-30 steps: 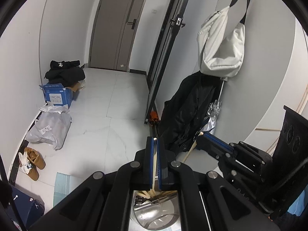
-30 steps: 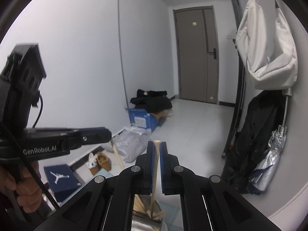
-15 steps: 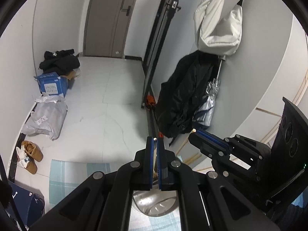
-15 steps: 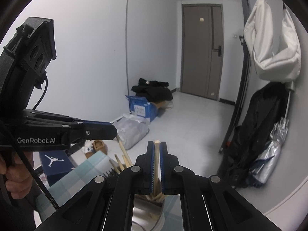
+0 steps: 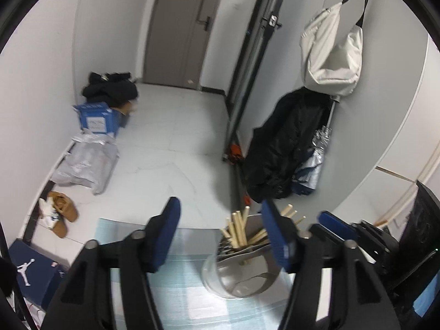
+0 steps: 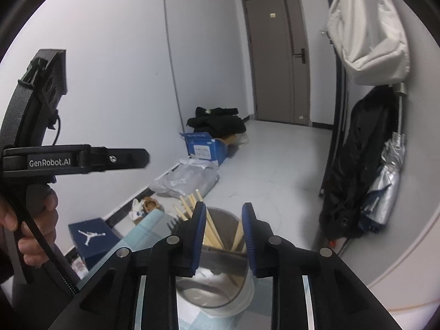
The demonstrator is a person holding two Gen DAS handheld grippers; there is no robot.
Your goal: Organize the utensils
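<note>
1. Steel, round and shiny, the utensil holder [image 6: 217, 286] stands at the far edge of the tabletop [image 5: 176, 283], which has a pale blue checked cover.
2. Wooden chopsticks [image 5: 238, 229] lean inside; the dark metal utensils beside them are hard to make out.
3. Left gripper [image 5: 222, 233] and right gripper [image 6: 224, 229] have just been opening; nothing is pressed between the blue pads.
4. Beyond the edge is open floor.

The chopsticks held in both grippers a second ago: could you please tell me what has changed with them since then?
Both grippers let go. The left gripper and right gripper have just been opening, and nothing is pinched between their pads now. The chopsticks stand loose in the metal holder, which now shows more fully in both views. The blue box, the door and the hanging bag stayed put.
</note>
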